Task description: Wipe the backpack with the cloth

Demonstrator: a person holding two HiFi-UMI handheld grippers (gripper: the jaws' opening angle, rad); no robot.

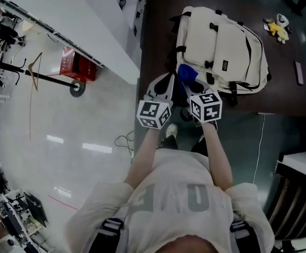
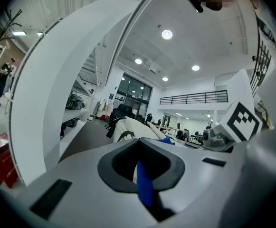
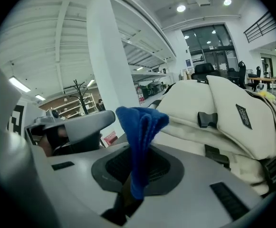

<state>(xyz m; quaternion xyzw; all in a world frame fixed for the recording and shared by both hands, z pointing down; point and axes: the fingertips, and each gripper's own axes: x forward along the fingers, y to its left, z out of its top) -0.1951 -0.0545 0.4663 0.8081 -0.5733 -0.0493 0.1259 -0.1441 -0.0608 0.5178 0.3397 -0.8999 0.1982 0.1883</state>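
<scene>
Shirt (image 1: 179, 194) fills my near view; beyond it the dark worktop (image 1: 284, 88) carries the pale backpack (image 1: 221, 41), lying flat. Left tool (image 1: 165, 84) and right tool (image 1: 188, 91) are both clamped on the blue cloth (image 1: 187, 73), at the pack's near corner. I judge the buckles (image 3: 208, 119) could snag the cloth and tug it free. A yellow toy (image 1: 276, 28) lies well apart.
</scene>
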